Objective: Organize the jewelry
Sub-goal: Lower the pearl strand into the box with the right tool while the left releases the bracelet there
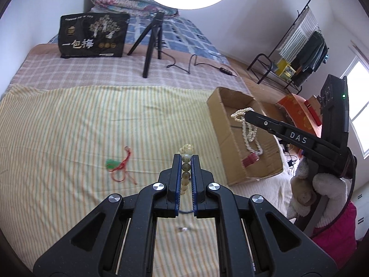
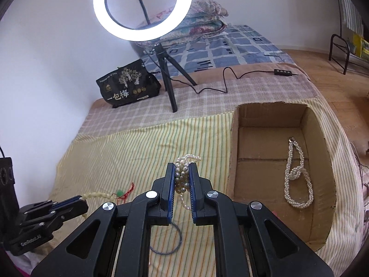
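My left gripper (image 1: 186,155) is shut on a bracelet of cream beads (image 1: 186,149), held above the striped sheet; in the right wrist view the left gripper (image 2: 81,200) shows at lower left with the bracelet (image 2: 96,194) trailing from its tip. My right gripper (image 2: 183,164) is shut on a bunched pearl strand (image 2: 182,175). In the left wrist view the right gripper (image 1: 245,114) holds these pearls (image 1: 239,115) over the cardboard box (image 1: 219,124). Another pearl necklace (image 2: 297,177) lies inside the box (image 2: 234,143). A green pendant on red cord (image 1: 115,165) lies on the sheet.
A thin blue loop (image 2: 170,242) lies on the sheet under my right gripper. A ring light on a black tripod (image 2: 169,85), its cable (image 2: 226,80) and a black bag (image 2: 126,85) stand at the back of the bed. A clothes rack (image 1: 299,53) stands on the floor to the right.
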{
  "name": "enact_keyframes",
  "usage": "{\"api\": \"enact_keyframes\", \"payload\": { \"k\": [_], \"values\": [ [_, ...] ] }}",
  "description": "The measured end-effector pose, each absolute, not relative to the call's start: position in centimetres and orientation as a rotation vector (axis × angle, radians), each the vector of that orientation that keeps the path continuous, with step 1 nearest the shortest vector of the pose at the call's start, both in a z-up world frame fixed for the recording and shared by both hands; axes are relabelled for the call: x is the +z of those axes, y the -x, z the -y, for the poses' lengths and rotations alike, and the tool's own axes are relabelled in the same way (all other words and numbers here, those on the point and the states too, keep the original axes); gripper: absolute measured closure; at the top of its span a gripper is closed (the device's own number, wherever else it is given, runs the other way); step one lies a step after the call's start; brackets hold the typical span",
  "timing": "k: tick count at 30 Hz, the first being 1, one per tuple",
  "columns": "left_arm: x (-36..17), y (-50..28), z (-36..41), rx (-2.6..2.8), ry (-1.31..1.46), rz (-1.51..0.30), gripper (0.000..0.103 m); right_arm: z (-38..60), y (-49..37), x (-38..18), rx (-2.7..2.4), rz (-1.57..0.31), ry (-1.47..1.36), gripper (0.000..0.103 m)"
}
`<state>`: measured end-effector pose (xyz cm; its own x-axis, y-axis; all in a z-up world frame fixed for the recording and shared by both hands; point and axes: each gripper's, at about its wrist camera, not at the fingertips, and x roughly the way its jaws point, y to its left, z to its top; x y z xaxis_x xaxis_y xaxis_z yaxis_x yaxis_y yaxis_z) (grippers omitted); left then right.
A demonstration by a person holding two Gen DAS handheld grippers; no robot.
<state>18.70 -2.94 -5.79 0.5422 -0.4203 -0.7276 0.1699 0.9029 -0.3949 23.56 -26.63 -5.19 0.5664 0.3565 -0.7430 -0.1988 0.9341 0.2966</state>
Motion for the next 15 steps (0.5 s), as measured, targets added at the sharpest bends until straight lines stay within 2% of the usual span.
{"api": "enact_keyframes", "payload": {
  "k": [15],
  "values": [
    [-4.5, -19.7, 10.6, -0.483, 0.256, -0.915, 0.098, 32.6, -24.5, -5.1, 0.250, -0.902, -0.221, 0.093]
  ]
}}
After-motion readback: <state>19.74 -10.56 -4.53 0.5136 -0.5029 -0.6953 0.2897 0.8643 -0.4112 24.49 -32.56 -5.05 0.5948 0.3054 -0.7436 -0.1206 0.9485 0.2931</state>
